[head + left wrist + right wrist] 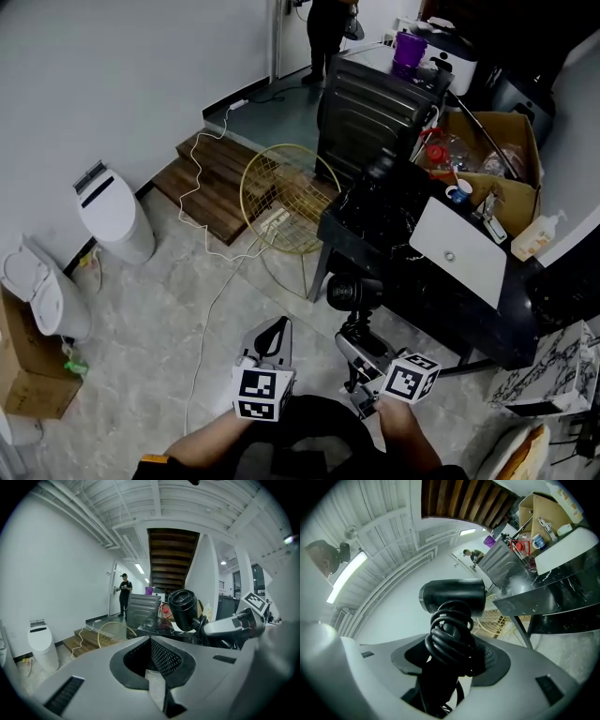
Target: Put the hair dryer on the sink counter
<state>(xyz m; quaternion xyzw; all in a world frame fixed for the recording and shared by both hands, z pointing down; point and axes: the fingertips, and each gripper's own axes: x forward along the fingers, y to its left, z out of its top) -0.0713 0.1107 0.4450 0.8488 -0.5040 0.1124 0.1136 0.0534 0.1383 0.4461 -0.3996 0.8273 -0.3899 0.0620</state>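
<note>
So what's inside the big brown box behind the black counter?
Peeking out of the cardboard box are crinkly clear plastic, something red and a long dark stick. Anything lower down is covered by that pile.

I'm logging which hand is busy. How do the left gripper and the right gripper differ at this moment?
Left gripper: fingers meet at the tips, empty; right gripper: fingers clamped on the hair dryer by its cord-wrapped handle. The right gripper is nearer the black sink counter; the left gripper is over open floor. Both point forward, towards that counter.
</note>
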